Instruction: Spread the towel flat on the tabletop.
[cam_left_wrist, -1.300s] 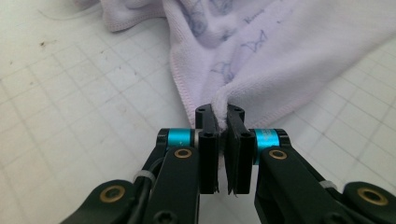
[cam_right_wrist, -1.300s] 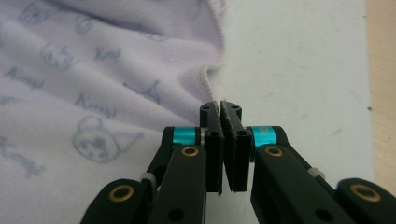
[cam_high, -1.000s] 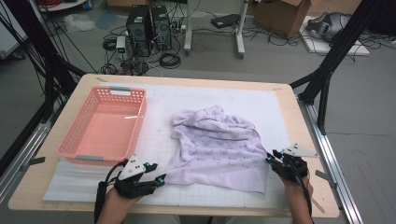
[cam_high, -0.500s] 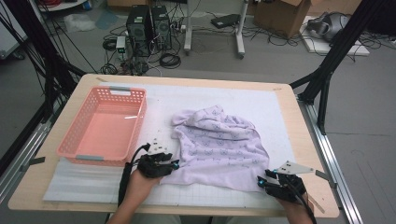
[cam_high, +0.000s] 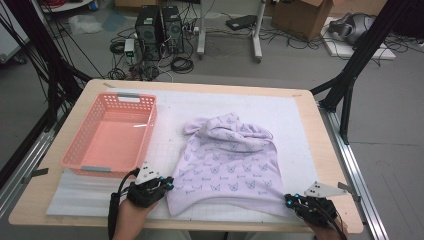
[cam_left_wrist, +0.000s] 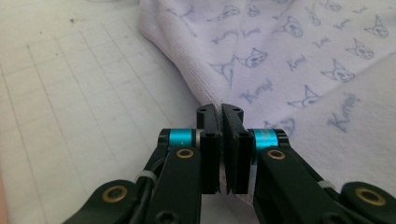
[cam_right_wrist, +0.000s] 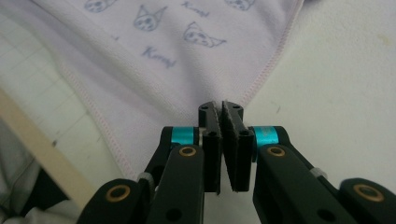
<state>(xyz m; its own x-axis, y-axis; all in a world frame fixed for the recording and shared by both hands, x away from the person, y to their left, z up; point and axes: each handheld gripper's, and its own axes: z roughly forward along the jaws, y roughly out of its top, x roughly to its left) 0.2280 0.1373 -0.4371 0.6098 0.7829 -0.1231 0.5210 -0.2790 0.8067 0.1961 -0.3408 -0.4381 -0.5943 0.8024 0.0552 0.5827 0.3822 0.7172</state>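
On your table (cam_high: 320, 145) a mat (cam_high: 300, 120) lies under everything. The basket (cam_high: 111, 134) sits at its left, the cloth (cam_high: 227, 162) just right of it, near the middle. Your left gripper (cam_high: 167, 184) is at the cloth's near left corner, your right gripper (cam_high: 290, 201) at its near right corner.

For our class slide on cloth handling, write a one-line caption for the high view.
Both claws, left and right, pinch the near corners of a lilac printed garment beside a pink basket.
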